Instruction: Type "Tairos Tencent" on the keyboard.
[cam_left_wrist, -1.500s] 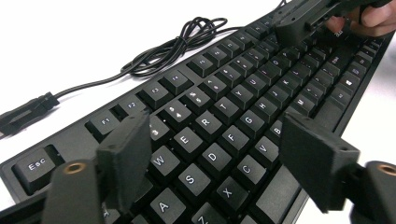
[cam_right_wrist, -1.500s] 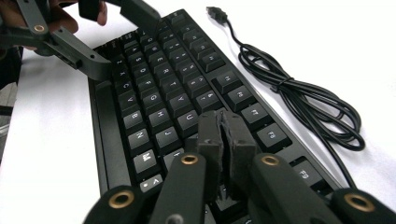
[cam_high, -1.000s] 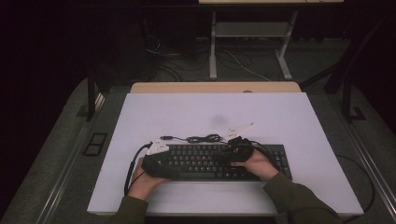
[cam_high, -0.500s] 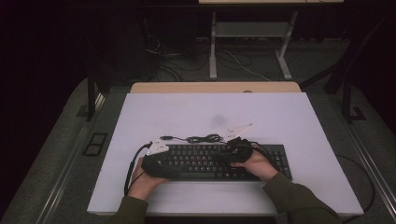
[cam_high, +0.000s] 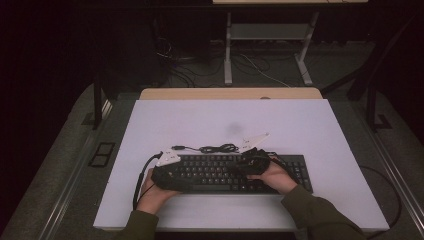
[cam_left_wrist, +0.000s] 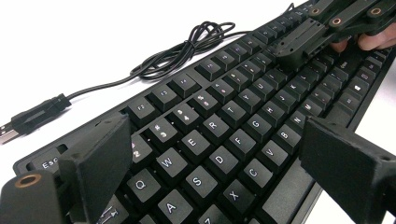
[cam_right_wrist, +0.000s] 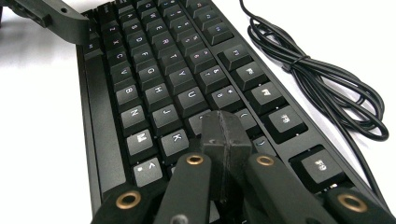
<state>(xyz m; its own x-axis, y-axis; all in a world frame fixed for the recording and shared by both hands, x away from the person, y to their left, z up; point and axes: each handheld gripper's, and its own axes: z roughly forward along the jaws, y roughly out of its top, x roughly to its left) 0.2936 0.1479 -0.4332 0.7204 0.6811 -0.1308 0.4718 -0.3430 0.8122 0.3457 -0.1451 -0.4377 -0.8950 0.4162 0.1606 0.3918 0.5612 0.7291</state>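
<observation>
Black keyboard (cam_high: 235, 173) is laid flat on the white table (cam_high: 300, 125), toward the near edge, with its long side running across the high view. Its bundled cable (cam_high: 215, 148) is coiled on the table just behind the back edge, and the USB plug (cam_left_wrist: 28, 119) is seen lying free on the white surface in the left gripper view.

The left gripper (cam_left_wrist: 215, 154) is held low over the left end of the keyboard with its jaws spread wide. One jaw is seen near the Esc corner and the other beyond the front edge by the space bar. Nothing is clamped between them, and the letter keys are seen in the gap.

The right gripper (cam_right_wrist: 225, 135) is held over the middle of the keyboard, with its jaws brought fully together so that the pads meet. Nothing is gripped between them. The closed tip is placed over the keys just beyond K, but whether a key is touched cannot be told.
</observation>
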